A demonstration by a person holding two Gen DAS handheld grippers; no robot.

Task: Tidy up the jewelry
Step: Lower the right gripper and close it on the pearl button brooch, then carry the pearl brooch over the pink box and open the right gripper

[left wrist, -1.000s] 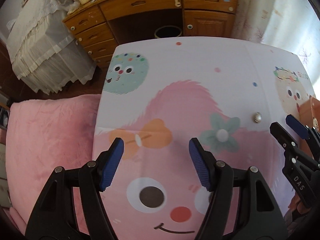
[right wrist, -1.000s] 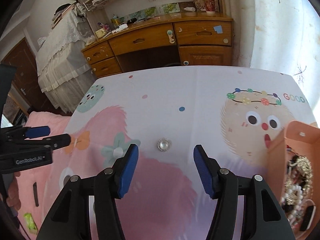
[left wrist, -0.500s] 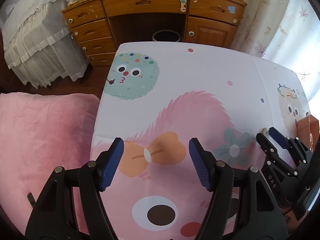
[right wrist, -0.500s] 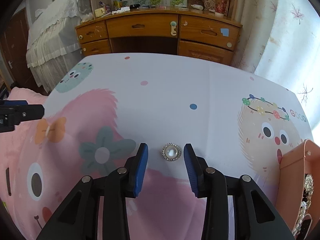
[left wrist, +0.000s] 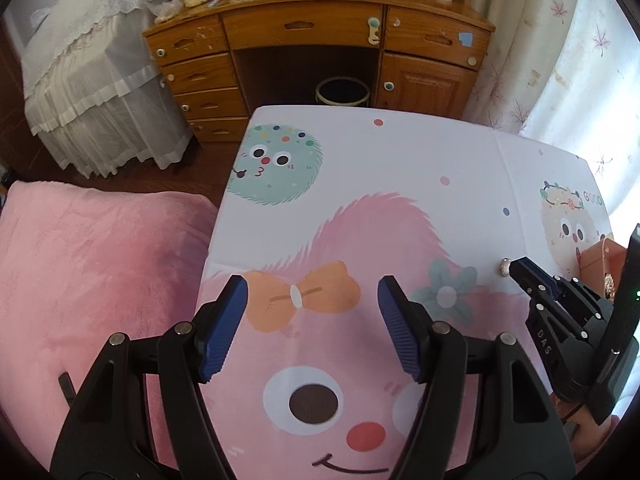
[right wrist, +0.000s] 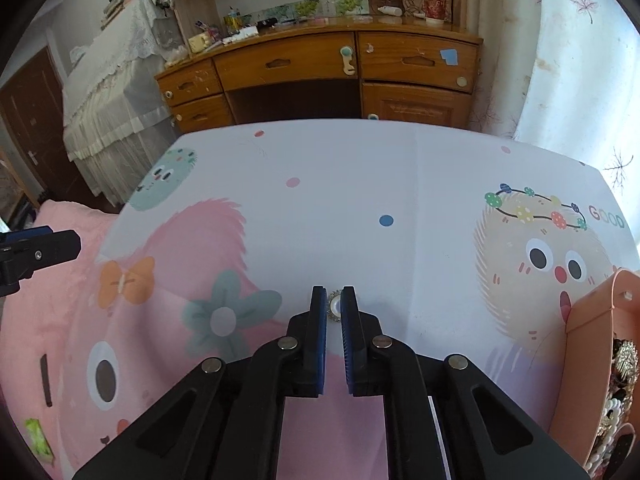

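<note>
The right tool [right wrist: 333, 307] is clenched on the pearl brooch [right wrist: 334, 306], seemingly touching the desk [right wrist: 360, 184] near the orange box [right wrist: 588, 332]; the left tool [left wrist: 312, 312] hovers released, well apart

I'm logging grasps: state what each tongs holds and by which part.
The right tongs pinch the round pearl brooch by its opposite rim edges, on the tablecloth. The left tongs are open, holding nothing.
</note>
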